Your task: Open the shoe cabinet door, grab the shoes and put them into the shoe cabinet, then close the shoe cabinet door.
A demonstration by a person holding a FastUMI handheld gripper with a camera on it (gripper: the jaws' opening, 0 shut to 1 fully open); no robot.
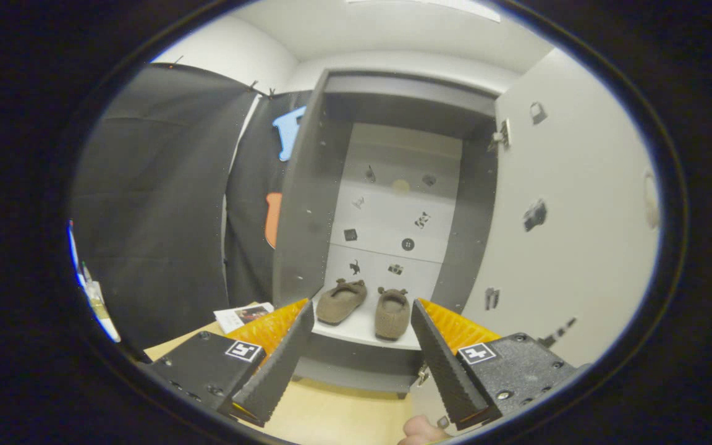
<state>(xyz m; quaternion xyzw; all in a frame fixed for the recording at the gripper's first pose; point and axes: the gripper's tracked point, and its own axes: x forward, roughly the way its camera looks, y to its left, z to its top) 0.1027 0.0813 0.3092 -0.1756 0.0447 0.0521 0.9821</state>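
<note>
White-walled booth, black cloth wall (152, 204) hung along the left, pale wooden floor (337, 414) below. Grey shoe cabinet (306, 204) straight ahead, standing on that floor, interior open to view. Cabinet door (572, 235) swung wide to the right, pale inner face turned this way, small dark stickers scattered over it, a hinge (501, 137) showing at its upper inner corner. Back panel (393, 210) of the cabinet pale as well, dotted with similar small stickers. Pair of brown slippers (368, 306) resting side by side on the white bottom shelf (356, 330), toes pointing inward toward the back panel, left one angled slightly, right one straighter and nearer the shelf's front edge; the two close together, contact between them not clear. Gripper (362, 330) held low before the cabinet, fingers spread wide apart, nothing between them, slippers seen through the gap and beyond the tips. Jaws released, touching neither shoes nor shelf. Small printed card or booklet (245, 315) lying on the floor left of the cabinet, just past the left finger. Part of a person's hand (421, 431) visible at the bottom, beneath the right finger.
</note>
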